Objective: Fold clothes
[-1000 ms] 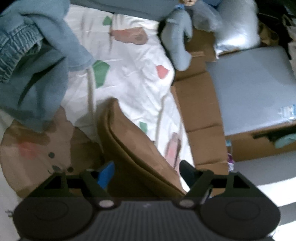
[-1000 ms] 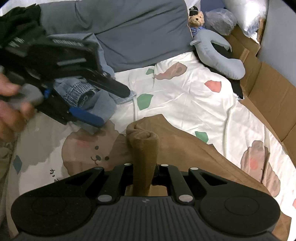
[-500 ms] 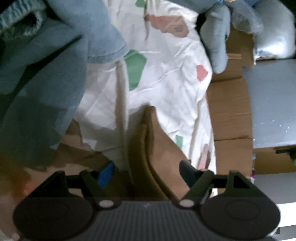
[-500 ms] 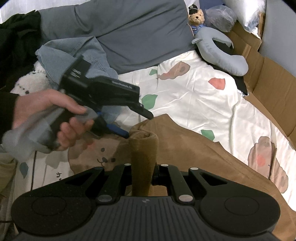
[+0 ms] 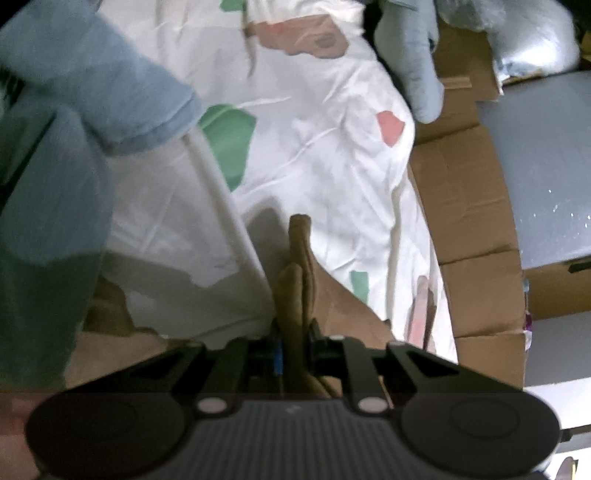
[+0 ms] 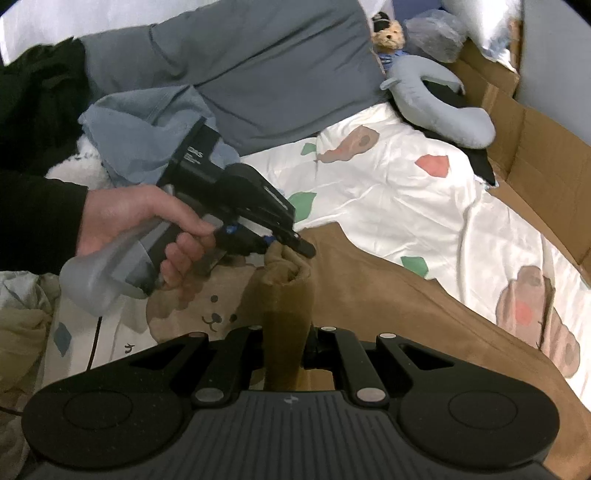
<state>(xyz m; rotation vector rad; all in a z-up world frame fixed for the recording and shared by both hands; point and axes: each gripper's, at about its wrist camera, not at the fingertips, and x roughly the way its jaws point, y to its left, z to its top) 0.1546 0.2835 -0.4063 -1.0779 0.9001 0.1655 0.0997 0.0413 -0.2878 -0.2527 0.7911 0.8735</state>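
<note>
A brown garment lies across the white patterned bedsheet, with one edge bunched up into a raised fold. My right gripper is shut on the lower part of that fold. A hand brings my left gripper in from the left, and its jaws are closing on the top of the same fold. In the left wrist view the brown garment runs up between the fingers of the left gripper, which pinch it.
Light blue clothes are heaped at the left, beside black clothing. A grey blanket covers the back. A grey neck pillow and a teddy bear lie at the far right. Cardboard lines the bed's right side.
The left gripper came down and rightward from above the blue clothes to the raised brown fold, and its wide jaws closed on it. The right gripper kept its grip and stayed put.
</note>
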